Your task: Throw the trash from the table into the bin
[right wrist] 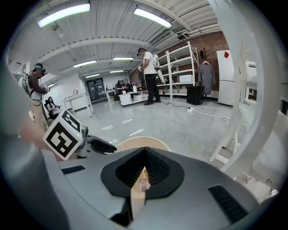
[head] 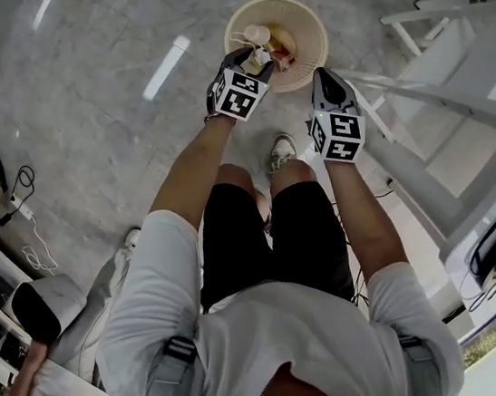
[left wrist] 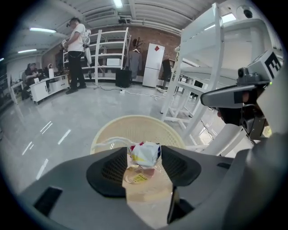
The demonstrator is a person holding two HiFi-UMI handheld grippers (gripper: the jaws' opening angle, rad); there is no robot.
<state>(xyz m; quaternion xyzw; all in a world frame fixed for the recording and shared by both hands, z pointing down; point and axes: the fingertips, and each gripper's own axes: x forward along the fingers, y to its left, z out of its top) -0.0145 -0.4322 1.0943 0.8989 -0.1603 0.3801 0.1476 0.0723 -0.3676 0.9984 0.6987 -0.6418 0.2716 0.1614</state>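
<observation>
The cream mesh bin stands on the grey floor in front of me. My left gripper hangs over its near rim, shut on a bundle of trash. In the left gripper view this is a crumpled white, red and blue wrapper above clear plastic and brown paper, wedged between the pads, with the bin just beyond. My right gripper is beside the bin's right edge. Its jaws are shut, and a small clear scrap is pinched between them. The bin lies ahead.
A white table frame rises close on the right, its legs near the bin. My shoe is just behind the bin. Cables trail at the left. A person stands by far shelves.
</observation>
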